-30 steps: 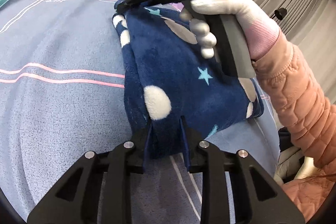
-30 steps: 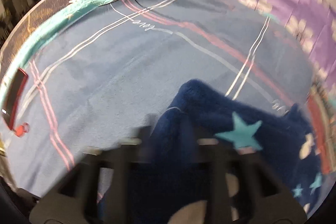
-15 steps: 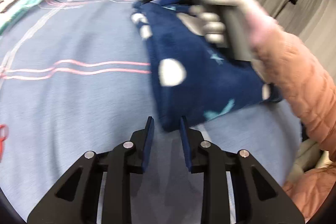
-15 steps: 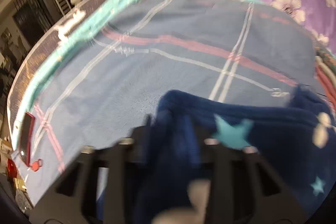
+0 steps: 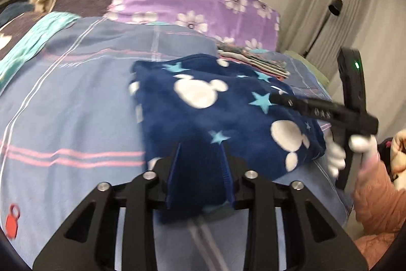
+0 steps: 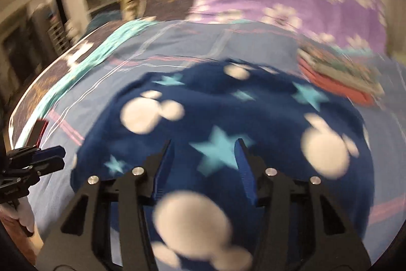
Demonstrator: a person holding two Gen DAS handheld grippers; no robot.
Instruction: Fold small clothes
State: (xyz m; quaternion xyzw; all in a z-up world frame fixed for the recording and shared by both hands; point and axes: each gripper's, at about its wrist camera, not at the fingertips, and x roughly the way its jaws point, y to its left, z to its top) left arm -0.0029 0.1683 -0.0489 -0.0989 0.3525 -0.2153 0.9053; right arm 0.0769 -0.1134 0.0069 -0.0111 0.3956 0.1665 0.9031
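A folded navy fleece garment [image 5: 218, 113] with white mouse heads and teal stars lies on the blue striped bed sheet [image 5: 71, 103]. My left gripper [image 5: 200, 151] is open, its fingers over the garment's near edge without holding it. My right gripper [image 6: 204, 146] is open above the garment [image 6: 228, 123], empty. In the left wrist view the right gripper [image 5: 279, 98] hovers over the garment's right side. In the right wrist view the left gripper [image 6: 50, 156] shows at the far left edge.
A stack of folded clothes [image 5: 253, 60] sits beyond the garment, seen also in the right wrist view [image 6: 340, 73]. A purple floral pillow [image 5: 192, 4] lies at the head of the bed. A red phone [image 6: 38, 128] rests near the bed's left edge.
Both grippers let go of the garment and pulled back. The garment now lies flat on the sheet. Both jaws have opened wider.
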